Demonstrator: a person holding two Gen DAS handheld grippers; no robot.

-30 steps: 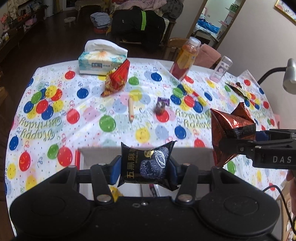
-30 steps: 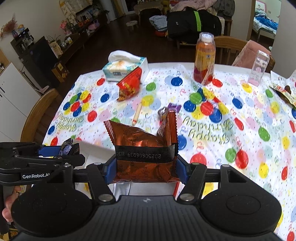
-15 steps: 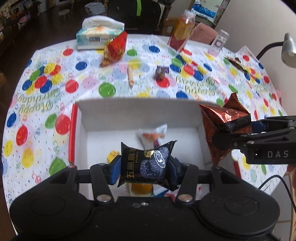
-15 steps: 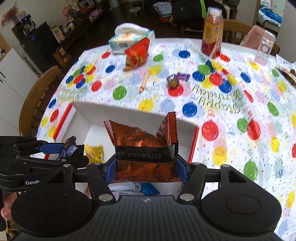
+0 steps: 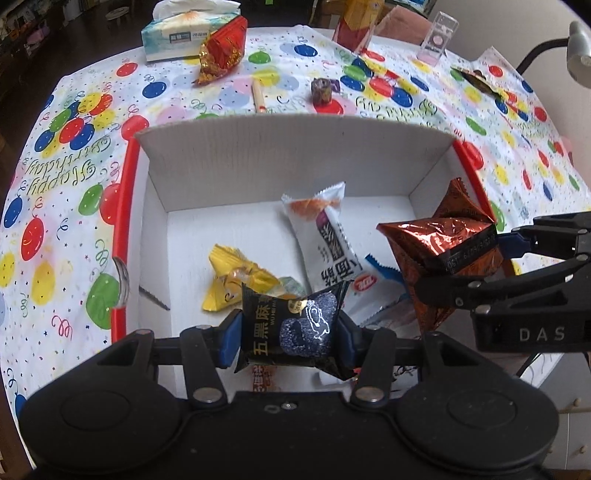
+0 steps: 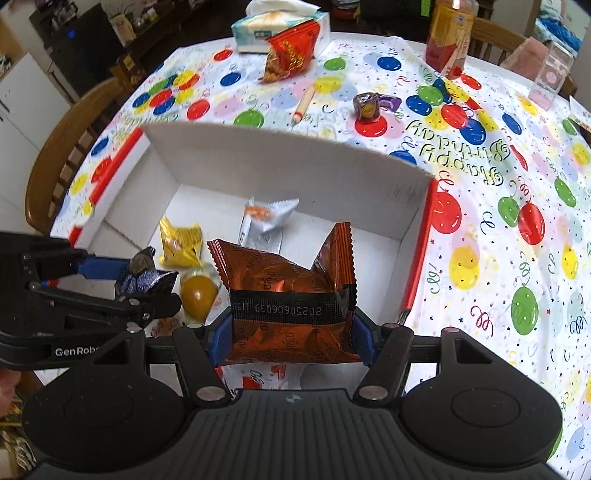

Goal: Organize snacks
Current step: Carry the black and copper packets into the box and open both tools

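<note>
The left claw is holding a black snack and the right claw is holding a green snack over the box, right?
Not quite. The right claw is holding a shiny orange-brown snack, not a green one; the right wrist view shows it clearly. The rest is right: the left claw is holding the black snack, and both are over the white box.

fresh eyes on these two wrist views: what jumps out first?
Probably the two held snacks: the left gripper clamps a black sesame packet and the right gripper a copper foil Oreo pack, both over the open white box with red edges. Next, the loud balloon tablecloth, where a red snack bag leans by the tissue box at the far side.
</note>
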